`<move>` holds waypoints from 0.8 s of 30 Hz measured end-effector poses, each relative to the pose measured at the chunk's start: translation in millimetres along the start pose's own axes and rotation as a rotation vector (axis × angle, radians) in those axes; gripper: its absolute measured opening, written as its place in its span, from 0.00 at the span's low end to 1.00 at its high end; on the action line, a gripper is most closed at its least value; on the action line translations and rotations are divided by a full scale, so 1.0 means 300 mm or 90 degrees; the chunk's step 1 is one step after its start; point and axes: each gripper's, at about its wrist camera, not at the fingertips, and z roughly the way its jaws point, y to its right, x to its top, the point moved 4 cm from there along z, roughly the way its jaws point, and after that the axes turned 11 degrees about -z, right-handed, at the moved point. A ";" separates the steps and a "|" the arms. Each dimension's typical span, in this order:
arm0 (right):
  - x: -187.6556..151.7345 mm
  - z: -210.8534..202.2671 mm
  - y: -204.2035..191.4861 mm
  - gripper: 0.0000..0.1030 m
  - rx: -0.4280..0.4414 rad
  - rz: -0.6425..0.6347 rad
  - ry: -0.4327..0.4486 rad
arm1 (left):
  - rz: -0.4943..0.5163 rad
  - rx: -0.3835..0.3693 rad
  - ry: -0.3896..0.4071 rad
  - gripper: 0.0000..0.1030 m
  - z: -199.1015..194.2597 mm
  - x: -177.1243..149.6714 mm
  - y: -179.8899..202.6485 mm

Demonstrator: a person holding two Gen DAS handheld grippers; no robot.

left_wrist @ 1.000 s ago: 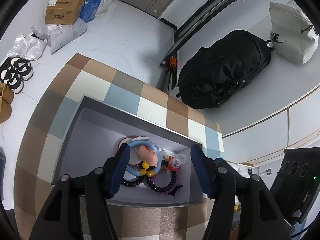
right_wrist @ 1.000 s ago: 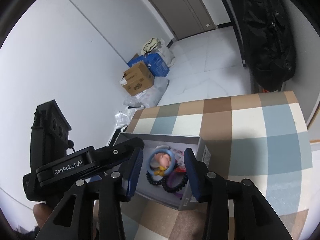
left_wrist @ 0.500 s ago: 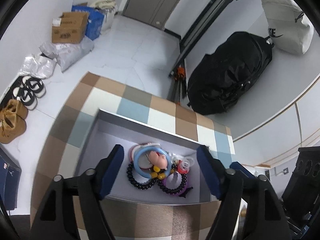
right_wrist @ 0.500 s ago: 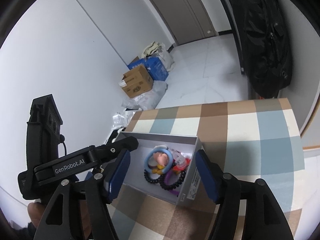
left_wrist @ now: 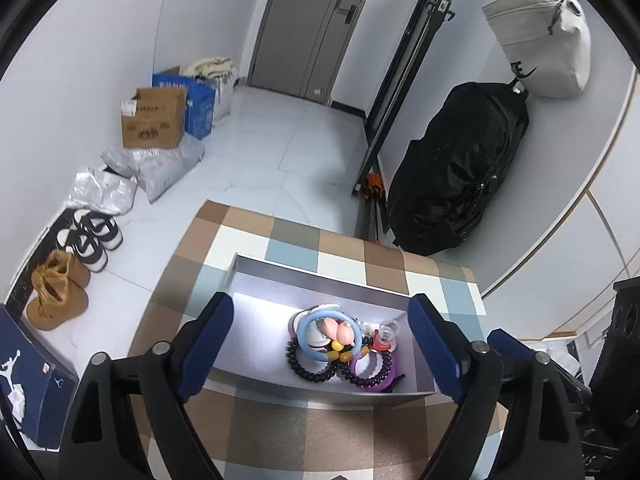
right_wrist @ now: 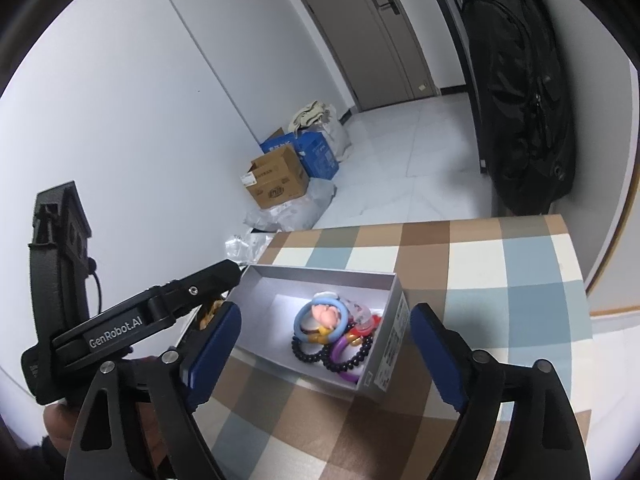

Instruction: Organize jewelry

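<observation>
A shallow grey box (left_wrist: pixel 256 280) (right_wrist: pixel 394 326) sits on the checked tablecloth (left_wrist: pixel 296 432) (right_wrist: pixel 500 280). In its right end lies a heap of jewelry: a blue ring with a pink charm (left_wrist: pixel 325 332) (right_wrist: pixel 322 316), black bead bracelets (left_wrist: pixel 308 370) (right_wrist: pixel 344 362), a purple band (left_wrist: pixel 366 372) and a small red piece (left_wrist: pixel 383 342). My left gripper (left_wrist: pixel 320 328) hovers above the box, its jaws opening wide, nothing pressed between them. My right gripper (right_wrist: pixel 322 334) also hangs over the box, jaws opening, empty. The left gripper's black body (right_wrist: pixel 132 320) shows in the right wrist view.
Beyond the table's far edge the white floor holds cardboard and blue boxes (left_wrist: pixel 154 122), grey bags, shoes (left_wrist: pixel 90 238) and brown boots (left_wrist: pixel 56 290). A black backpack (left_wrist: pixel 460 168) and a pale bag (left_wrist: pixel 540 40) hang at the right wall. A dark blue box (left_wrist: pixel 28 384) stands at left.
Both grippers have spread their jaws much wider and pulled back and up from the box. The jewelry heap now lies free in the box, seen from farther off.
</observation>
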 end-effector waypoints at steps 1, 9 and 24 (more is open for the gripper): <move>-0.004 -0.006 -0.005 0.90 -0.002 -0.004 0.003 | 0.001 0.000 0.005 0.85 -0.007 -0.003 -0.003; -0.042 -0.039 -0.027 0.96 -0.013 -0.026 0.016 | 0.033 0.020 0.036 0.85 -0.052 -0.038 -0.019; -0.087 -0.102 -0.035 1.00 -0.055 -0.025 0.048 | 0.086 0.047 0.083 0.85 -0.116 -0.093 -0.017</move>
